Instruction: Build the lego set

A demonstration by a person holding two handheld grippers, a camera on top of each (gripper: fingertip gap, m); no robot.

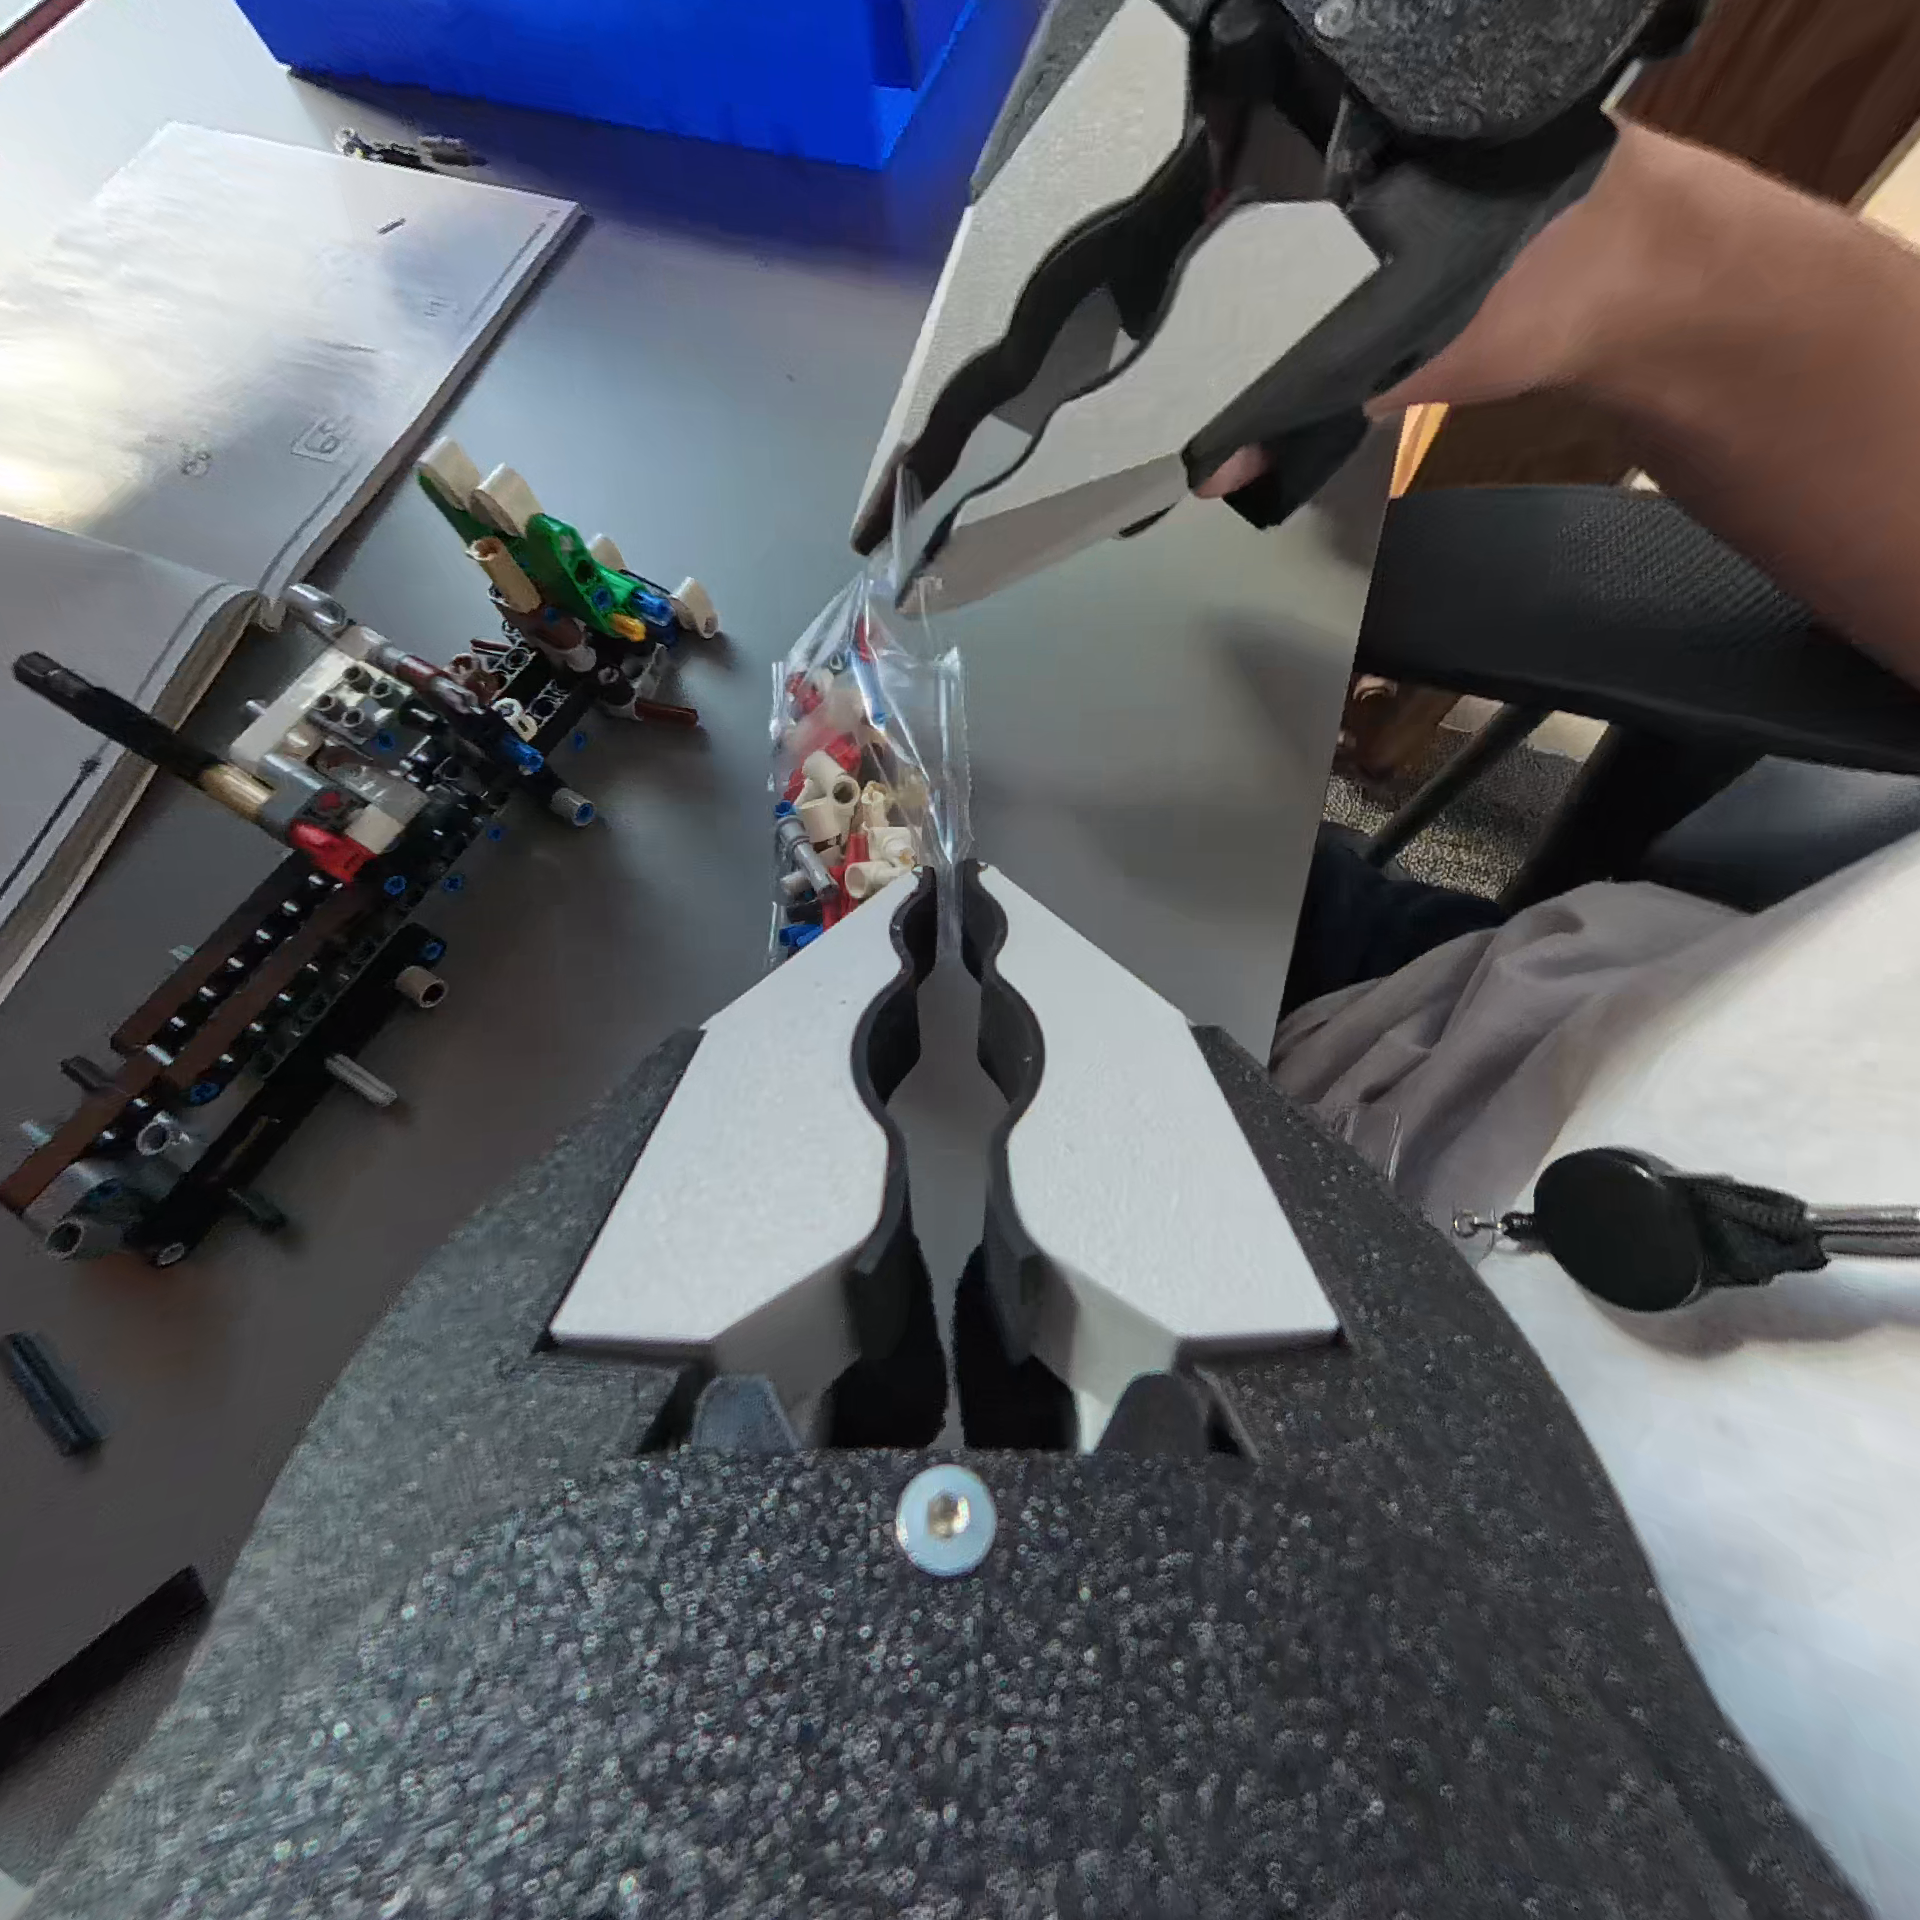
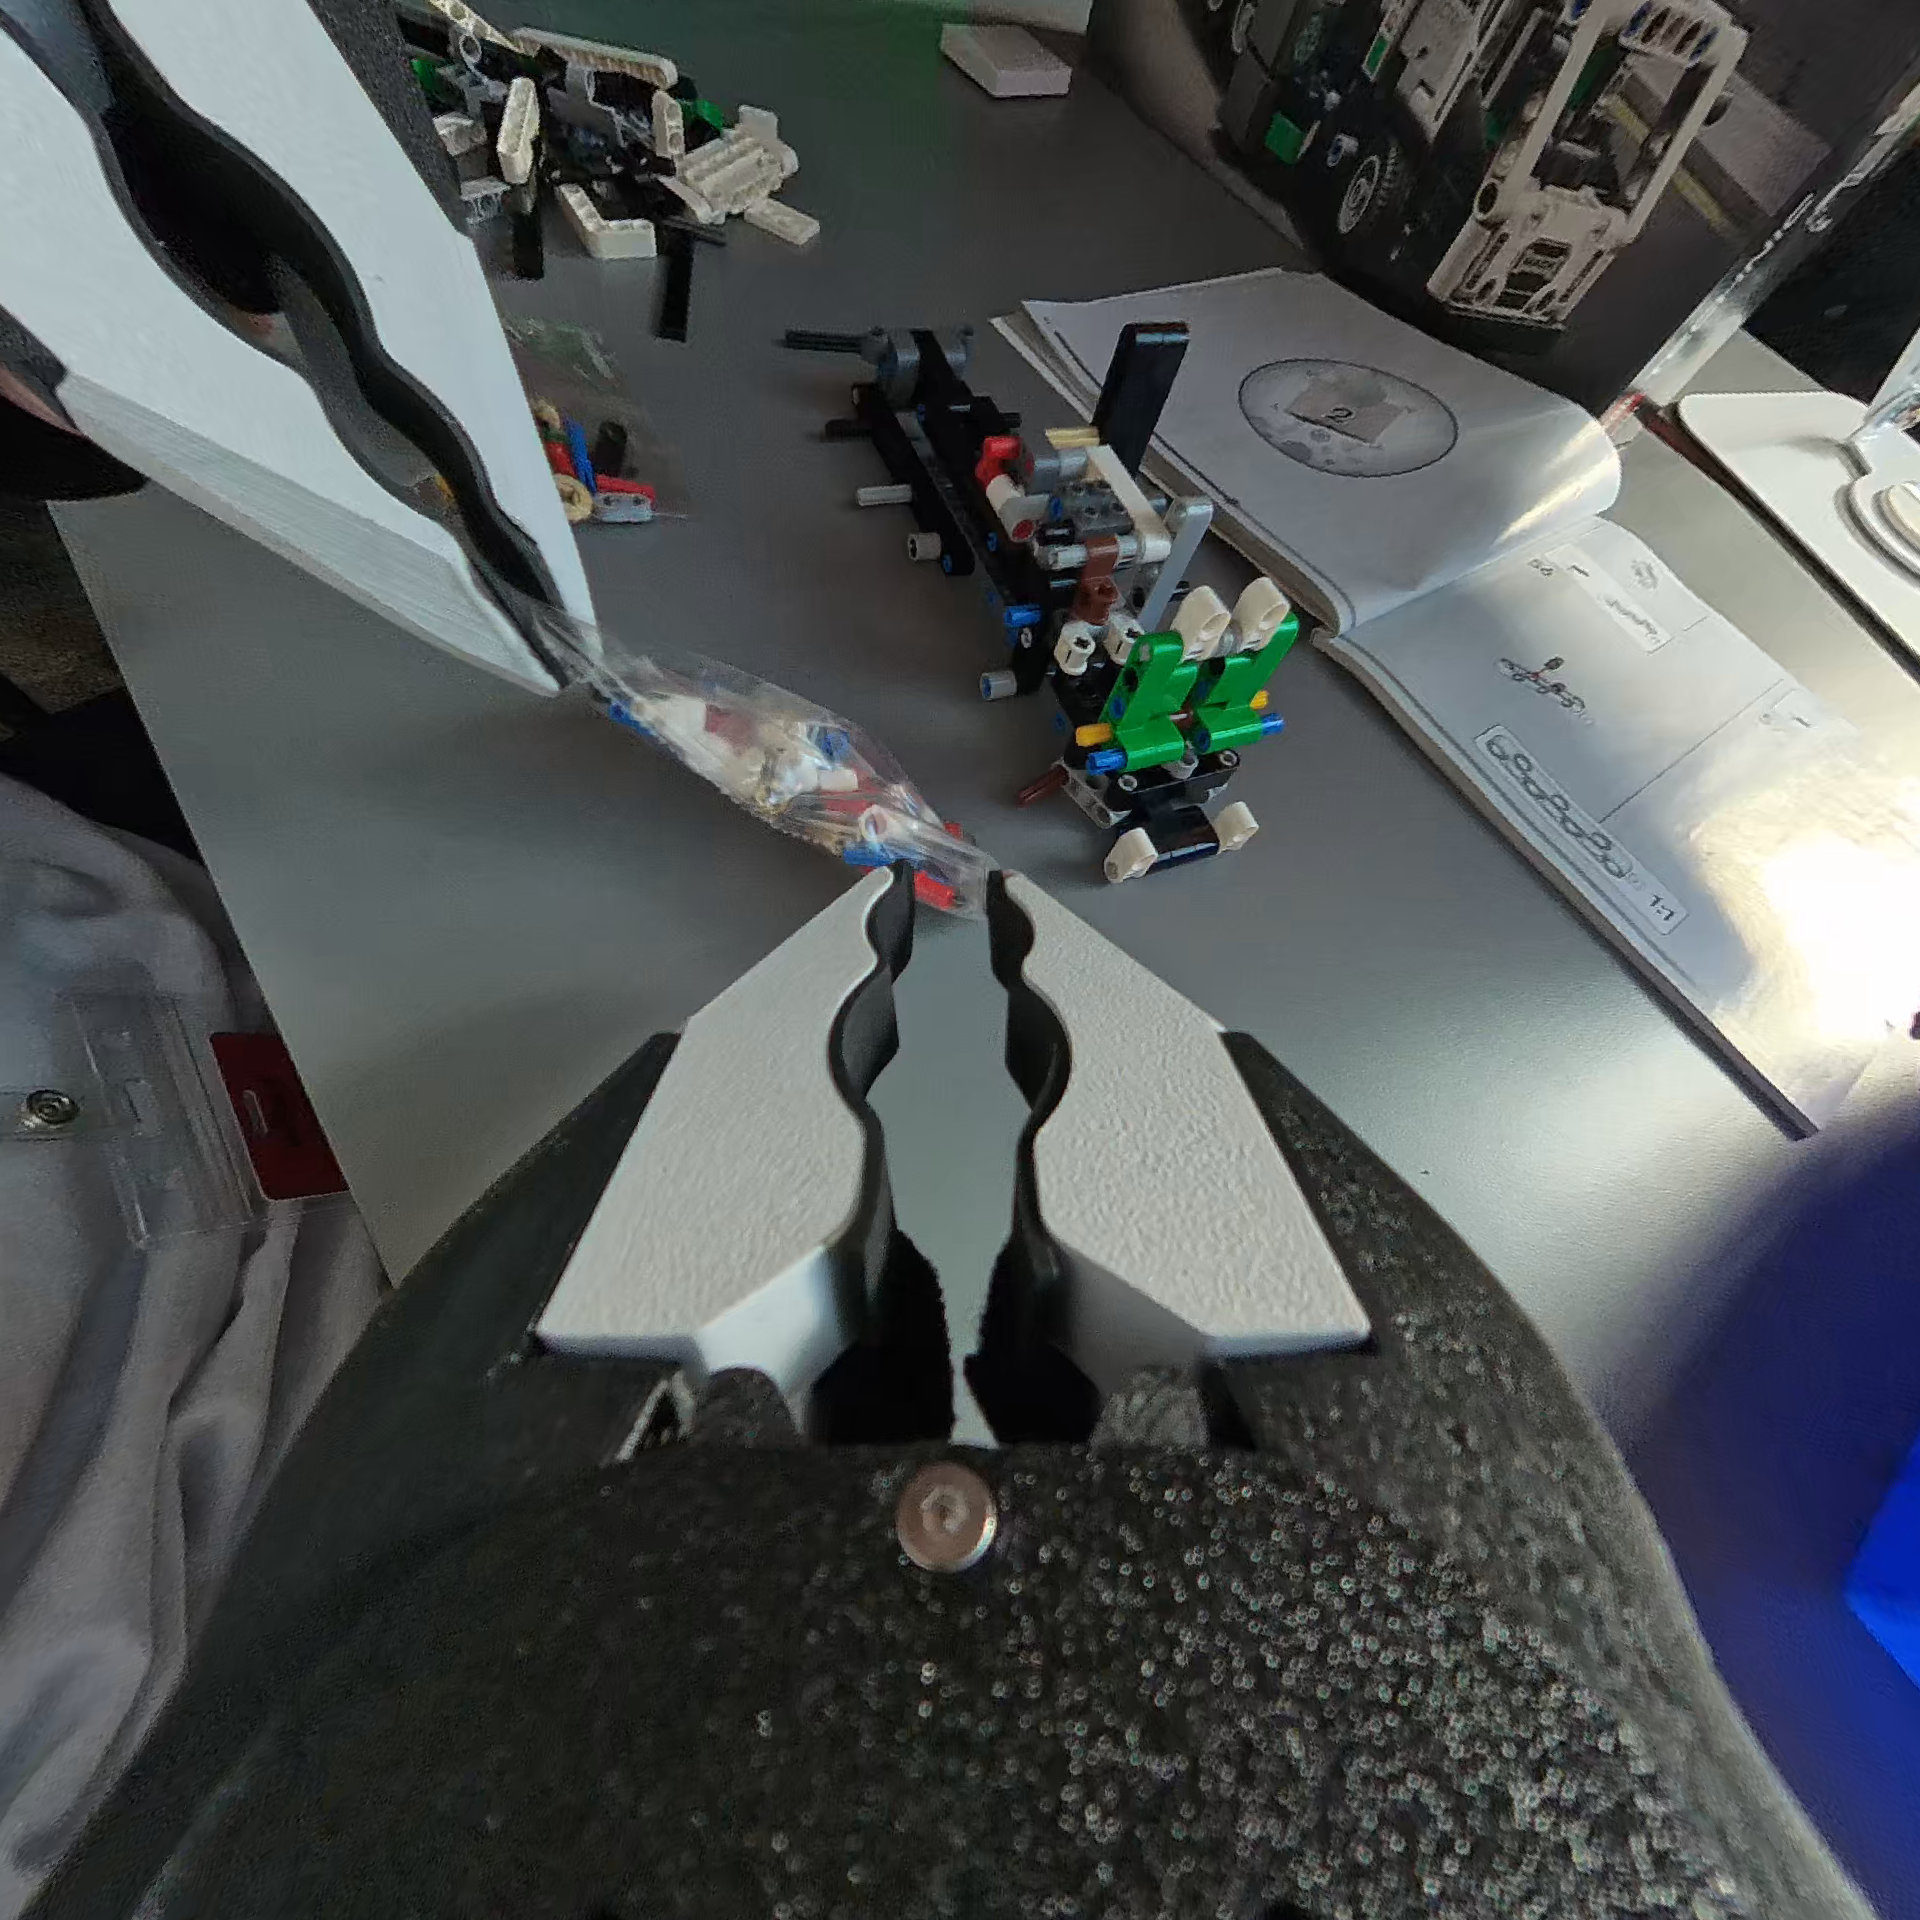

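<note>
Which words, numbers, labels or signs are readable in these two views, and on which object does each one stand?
Open instruction booklet: printed step numbers and part diagrams. I do not copy writing out.
Picture box: any lettering is too blurred to read.
Red card in clear holder: its mark is too small to read.
Clear bag of small parts: no print visible.

Your left wrist camera looks closely along its fingers across the grey tabletop (image 1: 665, 436); your right wrist camera faces it from the opposite side. Both share the clear plastic bag of small bricks (image 1: 847, 769) (image 2: 790, 758) and the dark brick model (image 1: 343, 810) (image 2: 1060, 551).
</note>
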